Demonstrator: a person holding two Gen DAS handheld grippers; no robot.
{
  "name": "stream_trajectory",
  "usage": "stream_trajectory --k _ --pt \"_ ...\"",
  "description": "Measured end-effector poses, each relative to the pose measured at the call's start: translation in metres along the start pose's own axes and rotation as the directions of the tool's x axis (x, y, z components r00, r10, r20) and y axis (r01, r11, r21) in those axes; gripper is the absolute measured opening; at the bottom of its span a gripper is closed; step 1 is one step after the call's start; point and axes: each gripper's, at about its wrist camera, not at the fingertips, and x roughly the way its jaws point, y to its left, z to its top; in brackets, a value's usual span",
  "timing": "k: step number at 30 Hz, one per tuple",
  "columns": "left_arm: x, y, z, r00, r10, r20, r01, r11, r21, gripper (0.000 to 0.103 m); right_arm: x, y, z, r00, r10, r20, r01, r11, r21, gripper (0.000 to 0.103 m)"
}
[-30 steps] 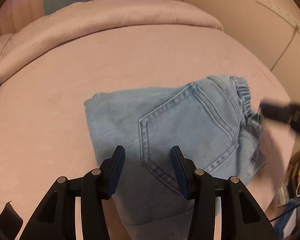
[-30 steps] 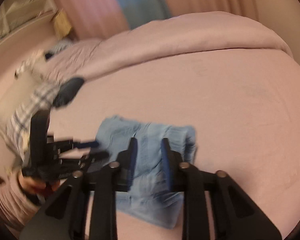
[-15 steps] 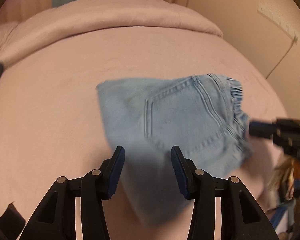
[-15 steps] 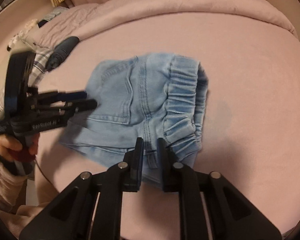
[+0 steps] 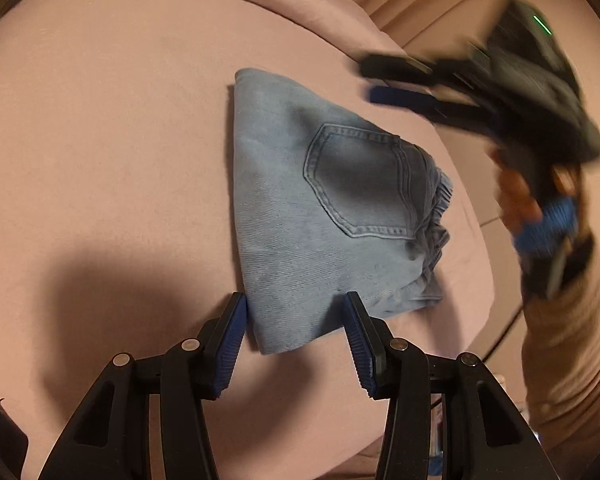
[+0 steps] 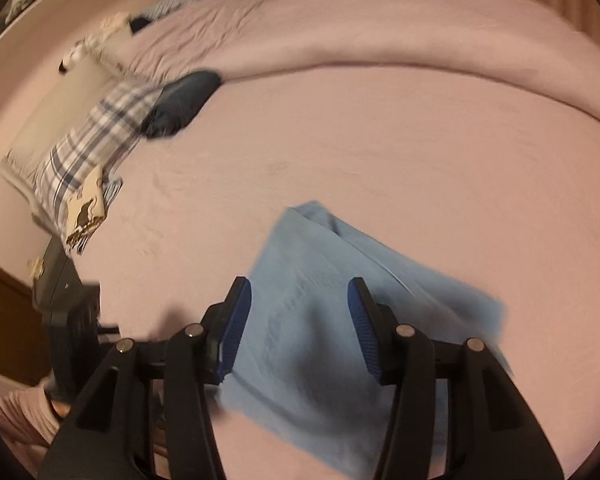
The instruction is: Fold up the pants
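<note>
The light blue denim pants [image 5: 324, 216] lie folded into a compact stack on the pink bed [image 5: 100, 140], back pocket up and elastic waistband to the right. My left gripper [image 5: 296, 320] is open and empty, hovering at the near corner of the stack. My right gripper [image 6: 300, 308] is open and empty above the pants [image 6: 340, 300]. It also shows, blurred, in the left wrist view [image 5: 396, 80], raised beyond the far right of the stack.
A rolled pink duvet [image 6: 380, 28] lies along the far side of the bed. A plaid pillow [image 6: 92, 140] and a dark garment [image 6: 180, 104] sit at the left. The bed edge runs just right of the pants [image 5: 480, 240].
The right gripper has opened wide and lifted away from the waistband, moving fast. The left gripper has swung so the pants sit right of centre, its jaws unchanged.
</note>
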Motion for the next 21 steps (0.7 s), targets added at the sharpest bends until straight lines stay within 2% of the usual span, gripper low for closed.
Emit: stream_trajectory --k 2,6,8,9,10,13,15,17,19,21 --pt "0.003 0.003 0.001 1.000 -0.012 -0.012 0.012 1.000 -0.015 0.045 0.036 0.004 0.022 0.997 -0.007 -0.081 0.005 1.000 -0.020 0.049" --pt "0.005 0.005 0.001 1.000 -0.011 -0.020 0.011 1.000 0.003 0.039 0.081 0.005 0.043 0.977 -0.086 -0.196 0.071 0.994 -0.083 0.050" --pt "0.007 0.004 0.001 1.000 -0.005 -0.026 0.006 1.000 0.020 0.034 0.102 0.007 0.045 0.960 -0.075 -0.268 0.046 0.992 -0.113 0.032" --pt "0.007 0.003 0.001 1.000 0.001 -0.030 0.000 0.999 0.034 0.034 0.106 0.011 0.045 0.955 -0.081 -0.285 0.042 0.989 -0.142 0.018" --pt "0.008 -0.001 0.001 0.999 0.009 -0.032 -0.007 0.999 0.052 0.032 0.108 0.016 0.044 0.953 -0.081 -0.293 0.031 0.985 -0.171 0.011" --pt "0.005 -0.005 0.001 0.998 0.036 -0.042 -0.032 0.995 0.095 0.030 0.114 0.019 0.048 0.951 -0.116 -0.286 0.055 0.975 -0.213 0.005" --pt "0.006 -0.004 0.001 0.998 0.038 -0.040 -0.034 0.995 0.094 0.030 0.119 0.014 0.053 0.952 -0.138 -0.274 0.090 0.979 -0.181 0.003" --pt "0.006 -0.007 0.000 0.999 0.040 -0.030 -0.036 0.994 0.102 0.031 0.122 0.015 0.052 0.952 -0.136 -0.275 0.093 0.982 -0.166 0.003" --pt "0.004 -0.019 -0.001 0.998 0.055 -0.018 -0.052 0.990 0.131 0.031 0.114 0.023 0.050 0.962 -0.151 -0.226 0.106 0.974 -0.199 0.004" --pt "-0.008 -0.032 -0.001 0.995 0.094 0.012 -0.095 0.980 0.177 0.032 0.092 0.023 0.051 0.977 -0.146 -0.153 0.122 0.981 -0.153 0.009"
